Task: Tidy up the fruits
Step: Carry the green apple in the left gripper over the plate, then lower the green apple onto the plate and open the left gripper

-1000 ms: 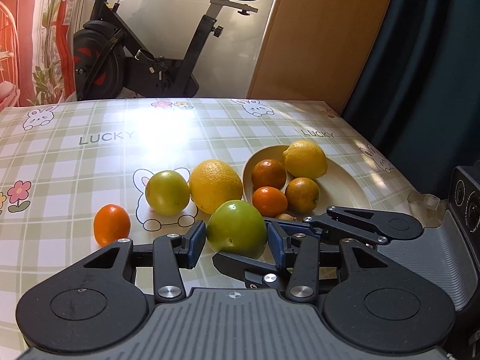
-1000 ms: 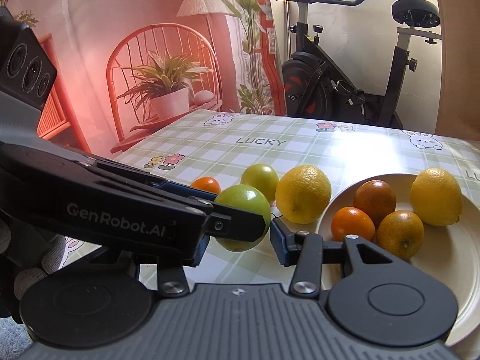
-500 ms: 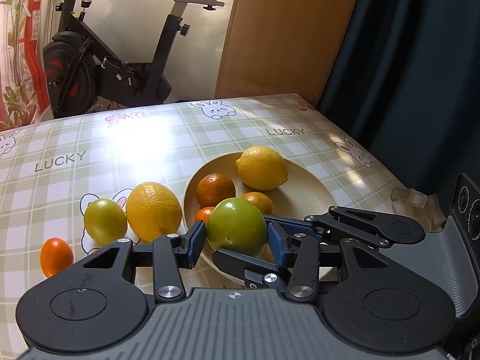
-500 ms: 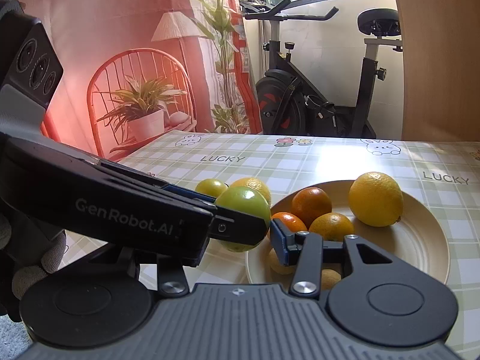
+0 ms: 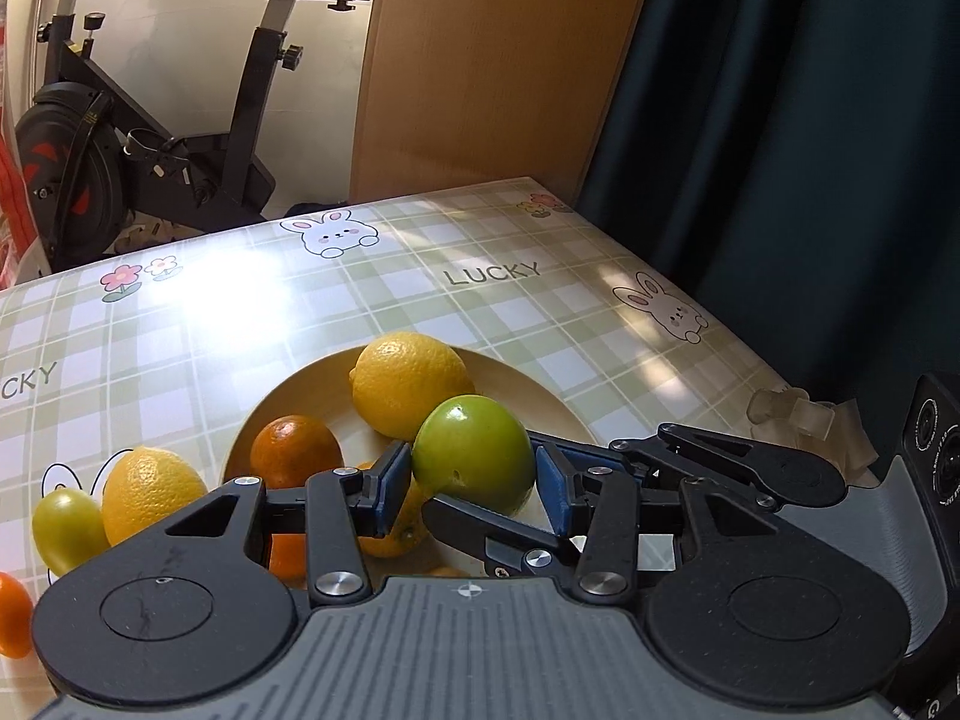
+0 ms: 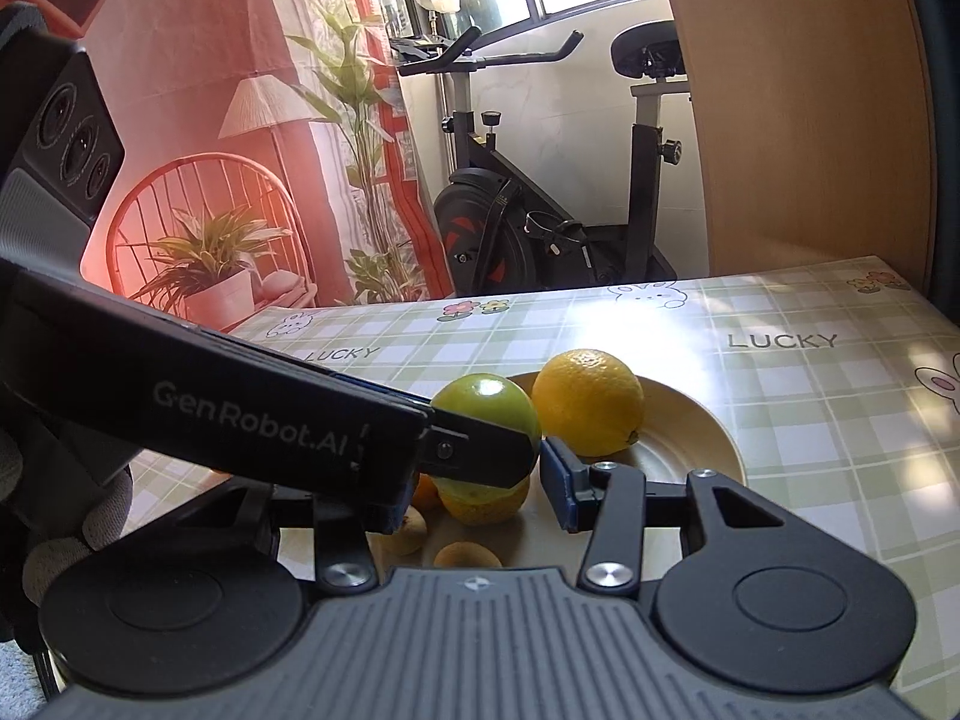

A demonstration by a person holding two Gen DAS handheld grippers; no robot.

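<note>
My left gripper [image 5: 473, 485] is shut on a green fruit [image 5: 474, 455] and holds it above the beige plate [image 5: 543, 405]. The plate holds a yellow lemon [image 5: 408, 384], an orange [image 5: 294, 450] and more small fruit partly hidden behind my fingers. On the table to the left lie a yellow citrus [image 5: 153, 489], a smaller green fruit [image 5: 66, 531] and a small orange [image 5: 13, 612]. In the right wrist view the green fruit [image 6: 489, 405] sits in the left gripper's finger, above the plate [image 6: 690, 432]. My right gripper [image 6: 480, 495] is open just beneath it; its left finger is hidden.
The checked tablecloth [image 5: 240, 312] ends at its right edge near a dark curtain [image 5: 810, 150]. An exercise bike [image 5: 150, 138] and a wooden panel [image 5: 492, 60] stand behind the table. A clear plastic piece [image 5: 792, 414] lies at the right edge.
My left gripper has carried the green fruit to the right, from beside the loose fruit on the table to above the plate. The right gripper has moved along with it.
</note>
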